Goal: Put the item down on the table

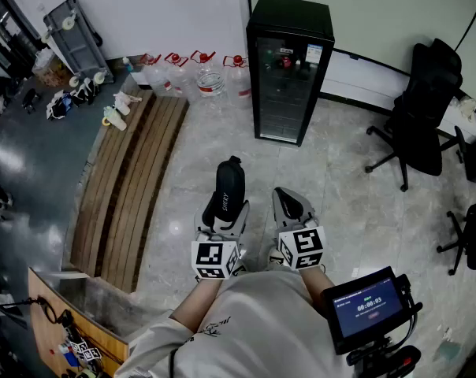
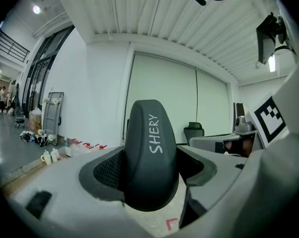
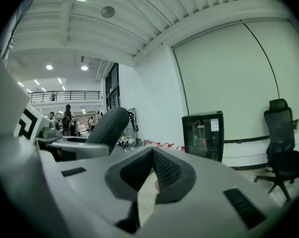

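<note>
A dark grey, rounded oblong item (image 1: 228,186) with "SHERY" printed on it stands upright between the jaws of my left gripper (image 1: 221,214), which is shut on its lower half. In the left gripper view the item (image 2: 150,152) fills the middle and both pads press its sides. My right gripper (image 1: 292,209) is just to the right at the same height, shut with nothing in it. In the right gripper view its jaws (image 3: 152,165) meet at the tips, and the item (image 3: 106,127) shows at the left. Both grippers hang over the tiled floor in front of the person.
A black glass-door fridge (image 1: 288,69) stands ahead, with water jugs (image 1: 210,79) to its left. A long wooden platform (image 1: 132,187) lies at the left. A wooden tabletop corner (image 1: 53,325) is at the bottom left. Black office chairs (image 1: 423,109) stand at the right. A small screen (image 1: 368,305) is at the lower right.
</note>
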A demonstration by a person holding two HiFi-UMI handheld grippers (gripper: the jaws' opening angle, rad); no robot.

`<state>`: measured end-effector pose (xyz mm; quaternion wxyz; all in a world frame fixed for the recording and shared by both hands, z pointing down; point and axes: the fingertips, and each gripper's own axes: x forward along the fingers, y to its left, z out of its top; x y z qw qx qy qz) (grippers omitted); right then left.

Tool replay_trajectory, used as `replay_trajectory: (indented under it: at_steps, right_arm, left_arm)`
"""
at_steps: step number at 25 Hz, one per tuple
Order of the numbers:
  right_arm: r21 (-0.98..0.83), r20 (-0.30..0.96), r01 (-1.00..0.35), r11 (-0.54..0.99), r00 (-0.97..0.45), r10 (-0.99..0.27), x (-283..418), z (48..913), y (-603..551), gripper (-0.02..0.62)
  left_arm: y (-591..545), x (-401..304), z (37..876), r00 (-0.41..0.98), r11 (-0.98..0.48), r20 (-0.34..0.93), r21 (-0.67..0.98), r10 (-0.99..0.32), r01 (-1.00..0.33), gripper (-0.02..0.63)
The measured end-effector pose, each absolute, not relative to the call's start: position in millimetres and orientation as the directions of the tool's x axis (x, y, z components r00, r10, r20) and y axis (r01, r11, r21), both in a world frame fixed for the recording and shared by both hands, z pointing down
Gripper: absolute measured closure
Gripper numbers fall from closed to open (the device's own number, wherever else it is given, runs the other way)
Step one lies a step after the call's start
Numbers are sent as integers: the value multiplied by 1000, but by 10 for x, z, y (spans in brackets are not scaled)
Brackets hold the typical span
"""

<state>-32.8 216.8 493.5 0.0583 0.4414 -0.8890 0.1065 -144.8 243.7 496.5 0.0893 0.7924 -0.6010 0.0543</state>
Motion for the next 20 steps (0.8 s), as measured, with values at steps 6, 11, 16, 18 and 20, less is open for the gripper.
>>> replay_trajectory:
  at_steps: [6,11,16,18,20]
  right_arm:
    - [-130,191,-805,580,-594,-782,-144,4969,2102,591]
    - [-135,197,-804,580,-595,-779,227,4942,1805,592]
    - [-145,192,-821,553,-571,-798,419,4940,1335,591]
    - [-141,192,-826,546,-563,-804,427,4937,1097,591]
    - [-132,190,-833,538,-554,-811,413,4950,793,591]
  left_arm:
    - [2378,-1286,4992,274,-265,185,75,-944,-961,268]
    - [2083,-1041,4921,259,-249,188,73,-947,-966,268]
    - [1629,-904,4926,276,-268,195,66,-941,-961,268]
    - [1364,-887,4952,291,-283,193,71,-937,-957,268]
    - [1020,-890,4993,307,-298,187,75,-933,-952,268]
